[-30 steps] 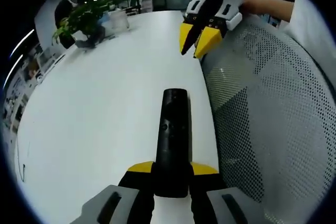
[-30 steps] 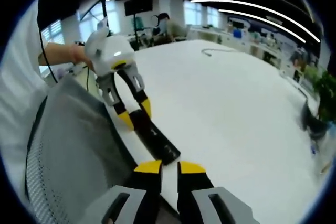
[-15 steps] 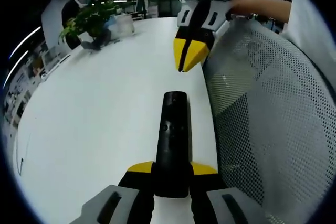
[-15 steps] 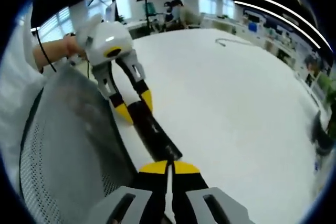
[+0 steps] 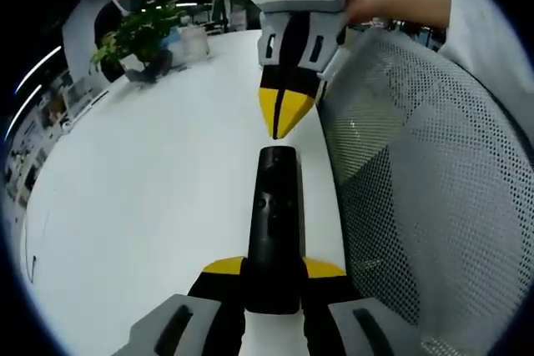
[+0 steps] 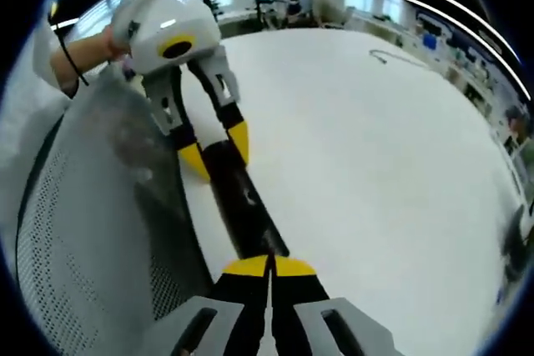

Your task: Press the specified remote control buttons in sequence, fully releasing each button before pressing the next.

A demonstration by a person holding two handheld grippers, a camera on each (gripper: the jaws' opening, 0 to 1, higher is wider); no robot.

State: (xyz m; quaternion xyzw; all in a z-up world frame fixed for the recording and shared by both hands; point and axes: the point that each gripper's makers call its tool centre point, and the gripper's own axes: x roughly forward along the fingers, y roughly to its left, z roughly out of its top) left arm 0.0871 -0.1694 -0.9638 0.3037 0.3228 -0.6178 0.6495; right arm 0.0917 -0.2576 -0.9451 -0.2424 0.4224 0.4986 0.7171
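Item: black remote control (image 5: 274, 223), lying lengthwise on white table (image 5: 150, 189), near its edge beside mesh chair back (image 5: 417, 172).

Your left gripper (image 5: 274, 271): yellow-tipped jaws clamped on remote's near end, at 6 o'clock in left gripper view.

Your right gripper (image 5: 284, 114): jaws pressed together, nothing between them; tips just above remote's far end, at 12 o'clock from it.

Potted plant (image 5: 138, 35) at 10 o'clock, far side of table.

Right gripper view: cable (image 6: 392, 57) at 1 o'clock on table.
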